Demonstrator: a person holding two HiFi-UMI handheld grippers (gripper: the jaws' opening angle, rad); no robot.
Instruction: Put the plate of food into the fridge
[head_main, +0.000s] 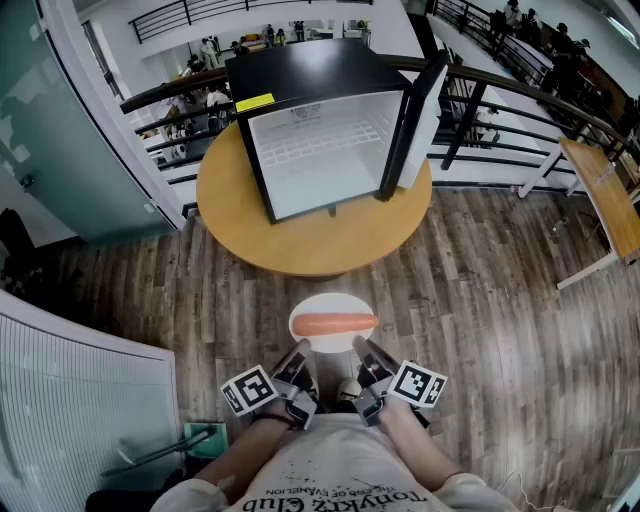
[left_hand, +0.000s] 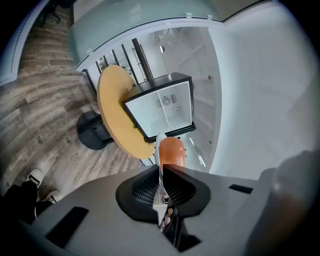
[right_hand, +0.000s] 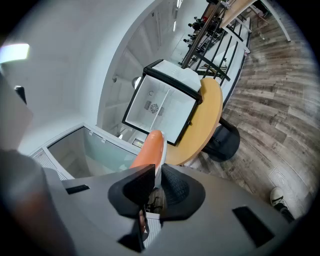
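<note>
Clamping the plate (head_main: 325, 304): left gripper (head_main: 300, 351) and right gripper (head_main: 362, 349), fridge (head_main: 330, 150) open.

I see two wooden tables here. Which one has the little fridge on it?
The round table straight ahead: the open fridge stands on it. The other table, at the right by the railing, is rectangular on white legs and carries no fridge.

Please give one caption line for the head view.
Left gripper and right gripper hold the plate with a sausage before the open fridge on a round table.
</note>
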